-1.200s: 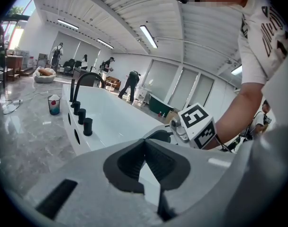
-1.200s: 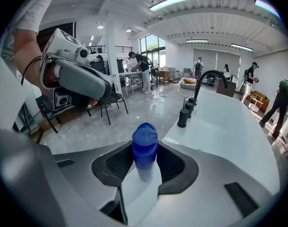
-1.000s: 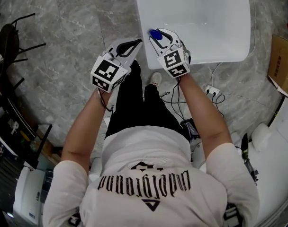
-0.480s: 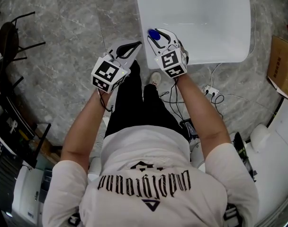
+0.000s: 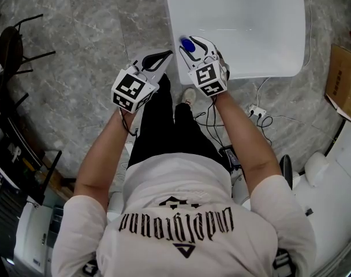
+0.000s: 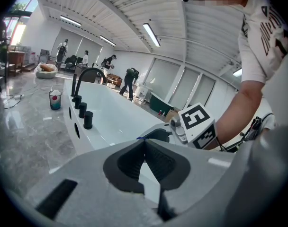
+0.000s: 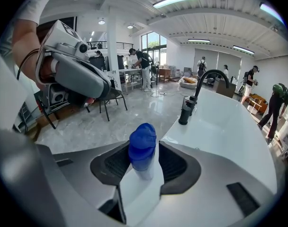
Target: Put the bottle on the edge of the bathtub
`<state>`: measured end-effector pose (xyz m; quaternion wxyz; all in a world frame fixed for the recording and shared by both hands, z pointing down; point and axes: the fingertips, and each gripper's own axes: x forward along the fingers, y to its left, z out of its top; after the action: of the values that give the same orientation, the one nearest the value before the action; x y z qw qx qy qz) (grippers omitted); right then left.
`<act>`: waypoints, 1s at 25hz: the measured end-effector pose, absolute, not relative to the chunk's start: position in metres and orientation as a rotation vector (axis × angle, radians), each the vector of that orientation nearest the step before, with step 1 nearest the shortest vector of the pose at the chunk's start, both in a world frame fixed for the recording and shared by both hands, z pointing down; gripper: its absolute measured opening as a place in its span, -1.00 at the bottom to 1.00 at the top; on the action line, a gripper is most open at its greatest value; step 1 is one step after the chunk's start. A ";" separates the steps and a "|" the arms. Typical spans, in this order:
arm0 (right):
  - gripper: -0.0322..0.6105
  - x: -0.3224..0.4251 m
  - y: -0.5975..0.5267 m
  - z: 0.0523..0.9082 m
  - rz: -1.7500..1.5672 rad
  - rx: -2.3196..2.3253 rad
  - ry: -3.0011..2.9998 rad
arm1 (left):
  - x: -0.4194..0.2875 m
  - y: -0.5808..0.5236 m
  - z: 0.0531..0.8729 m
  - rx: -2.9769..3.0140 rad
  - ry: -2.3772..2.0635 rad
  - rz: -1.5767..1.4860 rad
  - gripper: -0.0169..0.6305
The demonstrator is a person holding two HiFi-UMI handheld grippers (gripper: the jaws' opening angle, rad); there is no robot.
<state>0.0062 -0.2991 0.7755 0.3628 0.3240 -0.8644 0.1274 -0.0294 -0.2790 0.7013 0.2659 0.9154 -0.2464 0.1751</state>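
Hovering just off the near left corner of the bathtub (image 5: 262, 69), your left gripper (image 6: 144, 141) is pinched closed on nothing. The bottle (image 7: 142, 148) stands on that corner of the rim, close to the outer edge. Your right gripper (image 5: 197, 42) straddles it, jaws just eased wider, pads seemingly clear. Risk: drawing back crooked clips the bottle, tipping it floorward or into the tub.

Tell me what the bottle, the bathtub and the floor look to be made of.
Bottle: likely plastic, with a matte blue cap and a pale body.
Bathtub: glossy white, acrylic or enamel; it shows soft highlights.
Floor: polished grey stone or stone-look tile, veined and reflective.
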 end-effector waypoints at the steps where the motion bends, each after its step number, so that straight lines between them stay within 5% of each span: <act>1: -0.39 0.006 -0.299 0.776 0.329 0.835 -2.227 | -0.030 -0.279 0.702 2.471 -0.665 0.474 -0.91; 25: -0.28 0.011 -0.282 0.695 0.259 0.904 -2.325 | -0.031 -0.270 0.649 2.558 -0.760 0.437 -0.91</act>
<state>0.0106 -0.2815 0.6954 0.3114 0.3424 -0.8810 0.0981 -0.0308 -0.2701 0.6494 0.2170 0.9235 -0.2743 0.1577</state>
